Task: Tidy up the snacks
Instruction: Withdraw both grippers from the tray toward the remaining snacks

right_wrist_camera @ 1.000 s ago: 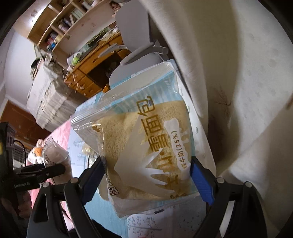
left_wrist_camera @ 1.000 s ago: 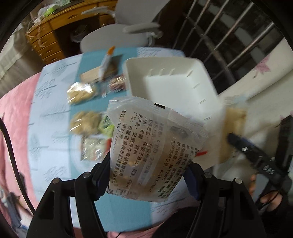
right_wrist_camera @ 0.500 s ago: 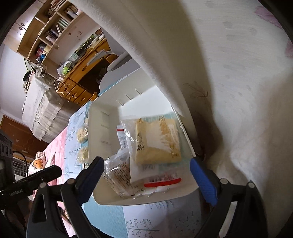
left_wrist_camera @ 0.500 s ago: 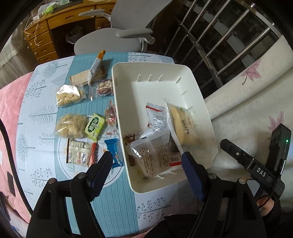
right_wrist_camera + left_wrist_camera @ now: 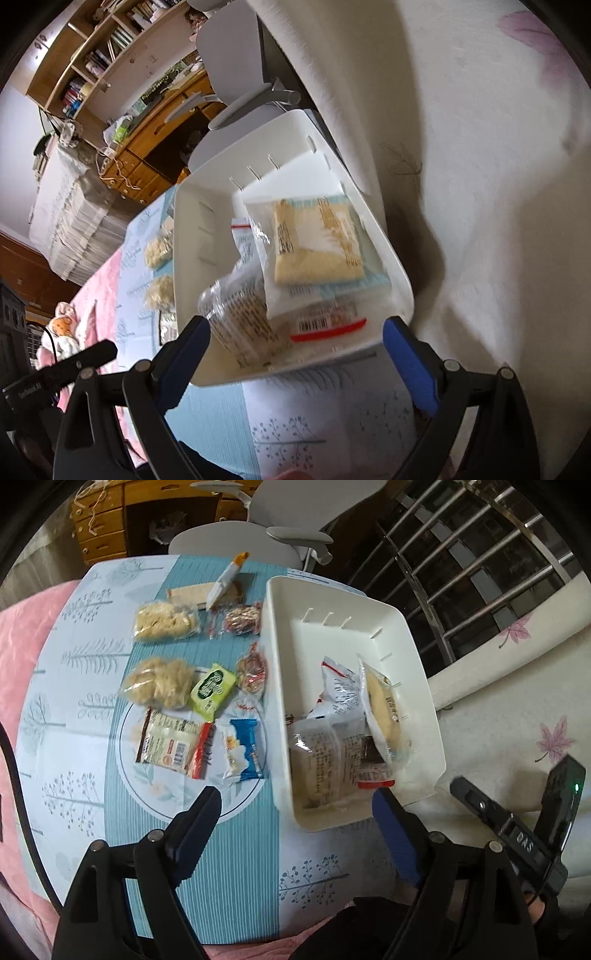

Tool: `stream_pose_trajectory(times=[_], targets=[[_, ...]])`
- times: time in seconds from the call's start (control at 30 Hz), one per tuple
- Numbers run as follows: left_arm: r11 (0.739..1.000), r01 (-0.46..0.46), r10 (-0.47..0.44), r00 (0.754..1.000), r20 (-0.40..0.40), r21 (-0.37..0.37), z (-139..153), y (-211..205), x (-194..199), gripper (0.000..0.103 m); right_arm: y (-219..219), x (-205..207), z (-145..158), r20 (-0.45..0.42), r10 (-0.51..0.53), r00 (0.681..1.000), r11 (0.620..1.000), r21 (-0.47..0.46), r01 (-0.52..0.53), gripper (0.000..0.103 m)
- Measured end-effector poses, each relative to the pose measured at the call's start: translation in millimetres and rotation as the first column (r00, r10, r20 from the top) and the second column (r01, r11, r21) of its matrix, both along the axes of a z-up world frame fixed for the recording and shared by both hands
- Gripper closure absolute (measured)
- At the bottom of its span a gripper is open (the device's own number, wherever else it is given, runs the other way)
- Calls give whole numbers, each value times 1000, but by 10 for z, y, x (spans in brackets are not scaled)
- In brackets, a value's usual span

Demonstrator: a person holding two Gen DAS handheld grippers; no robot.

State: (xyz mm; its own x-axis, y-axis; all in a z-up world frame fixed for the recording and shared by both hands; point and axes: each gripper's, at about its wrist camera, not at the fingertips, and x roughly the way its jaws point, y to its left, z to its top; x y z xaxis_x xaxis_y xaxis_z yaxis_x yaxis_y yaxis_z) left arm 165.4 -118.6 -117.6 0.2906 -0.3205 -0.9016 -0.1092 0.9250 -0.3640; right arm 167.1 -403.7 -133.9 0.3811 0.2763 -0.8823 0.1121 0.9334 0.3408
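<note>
A white bin (image 5: 417,686) stands on the table's right side and holds several snack packets, among them a clear printed bag (image 5: 325,760) and a bread packet (image 5: 384,712). The bin (image 5: 199,229) and the bread packet (image 5: 314,243) also show in the right wrist view. My left gripper (image 5: 295,812) is open and empty, above the table's near edge in front of the bin. My right gripper (image 5: 295,347) is open and empty, just short of the bin's near rim. Loose snacks lie left of the bin: a green packet (image 5: 212,690), a blue bar (image 5: 245,749), puffed snacks (image 5: 159,681).
The table has a blue and white patterned cloth (image 5: 229,849). A grey office chair (image 5: 251,535) and a wooden desk (image 5: 107,520) stand beyond it. A white curtain (image 5: 461,184) hangs close on the right, with a window grille (image 5: 461,565) behind. The right gripper's body (image 5: 517,834) shows at right.
Both grippers let go of their packets, which now lie in the bin. Both jaws have opened and both grippers have drawn back toward the table's near edge.
</note>
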Motion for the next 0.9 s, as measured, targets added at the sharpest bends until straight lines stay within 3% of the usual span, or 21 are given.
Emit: stream_pose_trajectory(times=[0.13, 0.3, 0.63, 0.9], targets=[[997, -75, 75, 995, 63, 3, 3, 272, -140, 20, 95, -152, -5, -9, -17, 1000, 999, -30, 16, 8], [994, -106, 108, 991, 80, -32, -3, 665, -280, 20, 306, -304, -72, -38, -52, 998, 998, -42, 50, 8], [999, 38, -38, 998, 52, 4, -25, 1258, -383, 20, 1052, -661, -138, -34, -167, 985, 986, -19, 167, 8], [985, 172, -172, 985, 16, 18, -139, 1670, -319, 20, 1622, -962, -226, 1, -273, 962, 962, -7, 273, 8]])
